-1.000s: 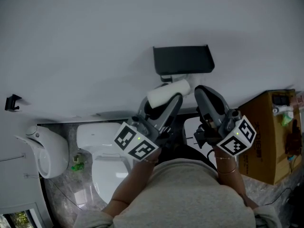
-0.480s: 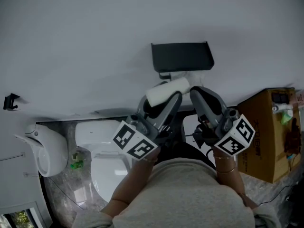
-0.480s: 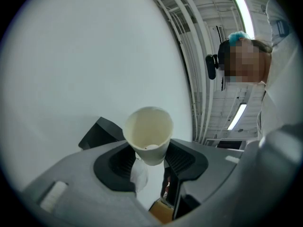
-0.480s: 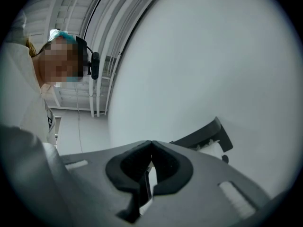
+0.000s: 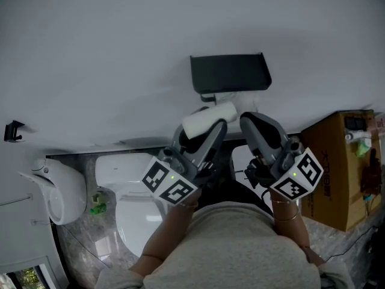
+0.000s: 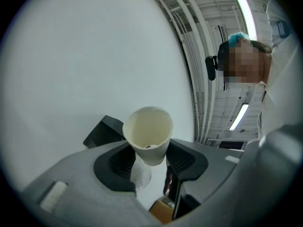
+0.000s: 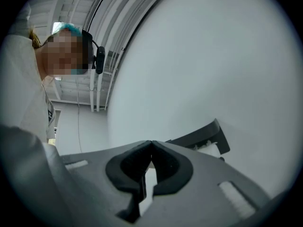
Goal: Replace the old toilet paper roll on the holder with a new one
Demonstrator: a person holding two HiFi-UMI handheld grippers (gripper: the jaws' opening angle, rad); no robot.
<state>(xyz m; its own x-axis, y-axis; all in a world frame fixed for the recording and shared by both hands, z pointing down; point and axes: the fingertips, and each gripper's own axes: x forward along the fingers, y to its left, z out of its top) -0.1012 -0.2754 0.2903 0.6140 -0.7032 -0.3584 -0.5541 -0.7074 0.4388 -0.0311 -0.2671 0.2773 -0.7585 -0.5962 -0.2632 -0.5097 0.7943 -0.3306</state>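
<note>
A person stands facing a pale grey wall, a hand-held gripper raised in each hand toward a black holder mounted on that wall.

The left hand-held gripper pinches a toilet paper roll between its ribbed black pads. The roll lies crosswise at the tips, just below the holder and slightly to its left. Whether it touches the holder cannot be told from above. In the left gripper view the roll turns its hollow, cream-coloured end toward the camera, gripped on both sides by the left hand-held gripper. A wisp of white paper hangs beneath it, and a corner of the holder shows behind.

The right hand-held gripper hovers just beside the roll, on its right, under the holder. Its jaws are pressed together with nothing between them. The right gripper view shows the right hand-held gripper with its pads meeting at the tips and the holder just beyond.

Below, a white toilet stands on a marbled grey floor. A cardboard box sits against the wall at the person's right.
</note>
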